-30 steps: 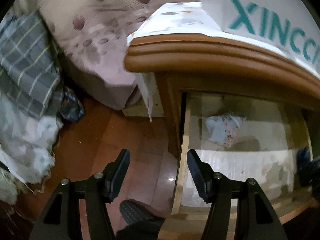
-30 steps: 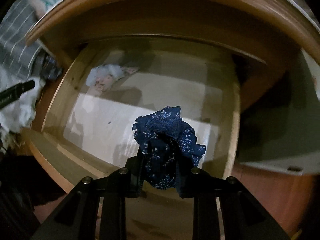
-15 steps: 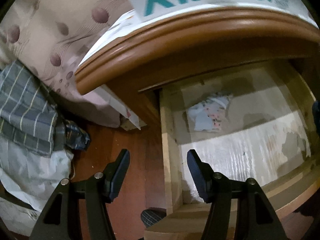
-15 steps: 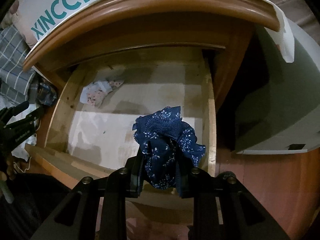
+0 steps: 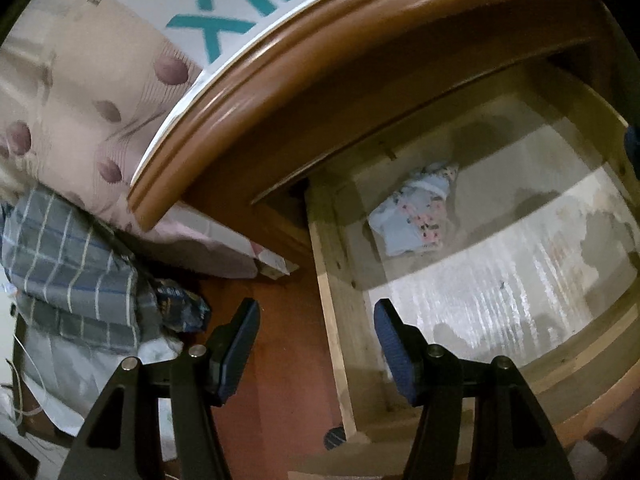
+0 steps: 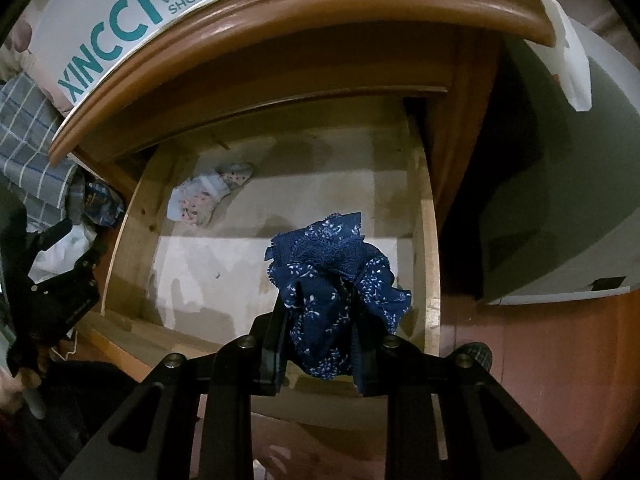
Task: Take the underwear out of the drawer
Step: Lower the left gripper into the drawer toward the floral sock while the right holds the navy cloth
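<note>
One navy pair is pinched in the right hand-held gripper; lift it clear of the drawer. Send the spread left hand-held gripper to the pale floral pair.

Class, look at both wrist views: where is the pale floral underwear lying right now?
The pale floral underwear lies on the floor of the open drawer, in its back left corner, untouched. In the left wrist view it sits ahead of the open left gripper.

Folded underwear lies in the drawer's back-left corner, beneath the shoebox.
</note>
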